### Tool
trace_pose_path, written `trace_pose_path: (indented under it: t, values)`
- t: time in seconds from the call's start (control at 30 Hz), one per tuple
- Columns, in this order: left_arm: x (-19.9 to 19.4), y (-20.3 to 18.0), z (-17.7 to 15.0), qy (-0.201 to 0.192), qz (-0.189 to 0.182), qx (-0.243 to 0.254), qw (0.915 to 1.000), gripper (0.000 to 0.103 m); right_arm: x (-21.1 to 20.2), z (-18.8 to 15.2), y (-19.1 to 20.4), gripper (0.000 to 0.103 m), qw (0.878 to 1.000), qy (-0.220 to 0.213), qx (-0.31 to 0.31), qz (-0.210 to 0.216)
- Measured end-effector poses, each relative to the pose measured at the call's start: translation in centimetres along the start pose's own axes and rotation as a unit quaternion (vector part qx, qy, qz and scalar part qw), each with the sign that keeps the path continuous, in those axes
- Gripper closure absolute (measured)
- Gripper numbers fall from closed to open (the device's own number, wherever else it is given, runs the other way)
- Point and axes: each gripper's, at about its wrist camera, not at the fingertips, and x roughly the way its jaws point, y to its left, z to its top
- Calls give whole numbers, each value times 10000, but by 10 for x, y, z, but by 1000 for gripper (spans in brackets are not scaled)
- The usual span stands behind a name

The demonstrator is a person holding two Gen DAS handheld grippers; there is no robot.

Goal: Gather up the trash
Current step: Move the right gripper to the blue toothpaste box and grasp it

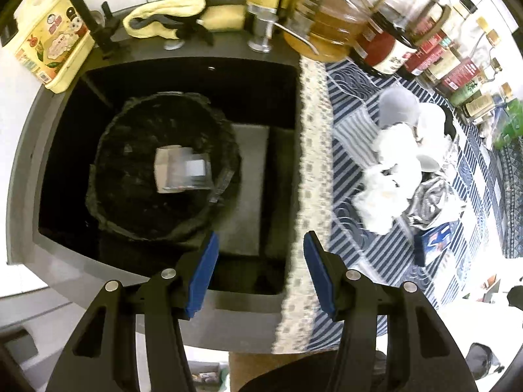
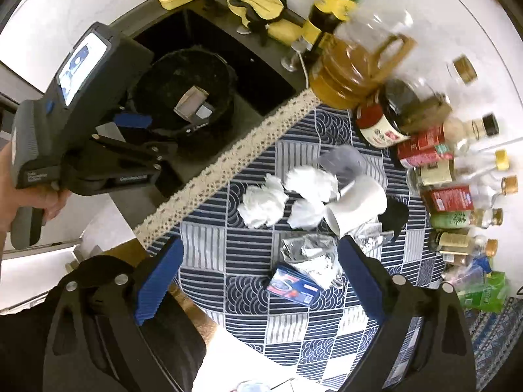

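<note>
box (image 1: pixel 181 170) in bin (image 1: pixel 108 130), bin in sink (image 1: pixel 261 75)

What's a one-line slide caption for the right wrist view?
Open right gripper above crumpled tissues, foil and a blue packet on the patterned cloth; bin in sink.

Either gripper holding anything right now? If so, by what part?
Nothing held. Left gripper is open and empty above the sink; right gripper is open and empty above the tablecloth.
</note>
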Motion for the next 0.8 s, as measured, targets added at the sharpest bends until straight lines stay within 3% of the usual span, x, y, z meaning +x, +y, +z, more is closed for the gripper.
trace_pose_path:
  t: [0.3, 0.37, 0.8]
  values:
    - [13, -50, -11, 159, 90, -217, 9996, 51, 10, -26, -39, 9, 9990, 171, -123, 398]
    - [13, -55, -13, 155, 137, -273, 9994, 51, 9, -33, -47, 9, 9994, 31, -203, 278]
    - [-8, -77, -36, -263, 223, -925, 9951, 51, 87, -109, -52, 9, 9867, 526, -1457, 492]
